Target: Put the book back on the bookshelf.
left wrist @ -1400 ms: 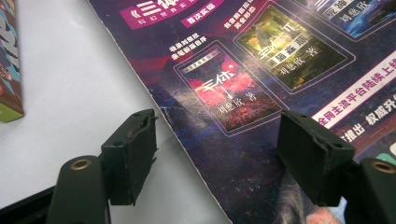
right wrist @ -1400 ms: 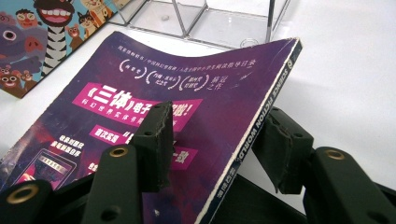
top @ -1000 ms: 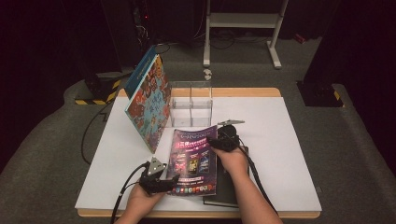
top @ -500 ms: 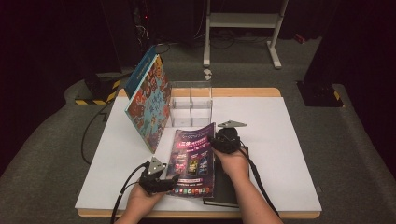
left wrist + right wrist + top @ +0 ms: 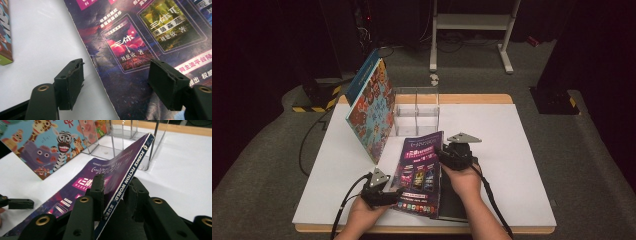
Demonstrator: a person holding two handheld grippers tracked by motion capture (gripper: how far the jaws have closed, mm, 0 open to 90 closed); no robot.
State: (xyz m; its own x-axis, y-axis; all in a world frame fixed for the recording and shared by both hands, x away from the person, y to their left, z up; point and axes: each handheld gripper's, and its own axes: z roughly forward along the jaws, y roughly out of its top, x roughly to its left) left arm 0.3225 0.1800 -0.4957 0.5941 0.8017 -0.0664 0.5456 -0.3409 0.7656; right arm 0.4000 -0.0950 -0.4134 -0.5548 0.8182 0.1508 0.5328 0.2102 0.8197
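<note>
The right gripper (image 5: 115,192) has its matte black jaws pinched on the spine edge of the purple magazine (image 5: 117,170), lifting that side so the glossy cover slopes down to the white table (image 5: 512,145); white lettering runs along the thin dark spine; in the high view this gripper (image 5: 447,155) sits at the magazine's (image 5: 419,172) right edge, over a flat black book (image 5: 457,202) beneath. The left gripper (image 5: 116,83) hovers with its jaws spread wide, one over bare table, one over the creased, slightly scuffed cover (image 5: 150,42); it grips nothing. Farther off, a clear acrylic rack (image 5: 416,111) with upright dividers stands just behind the magazine; a picture book (image 5: 369,107) with cartoon animals stands tilted just beside the rack.
</note>
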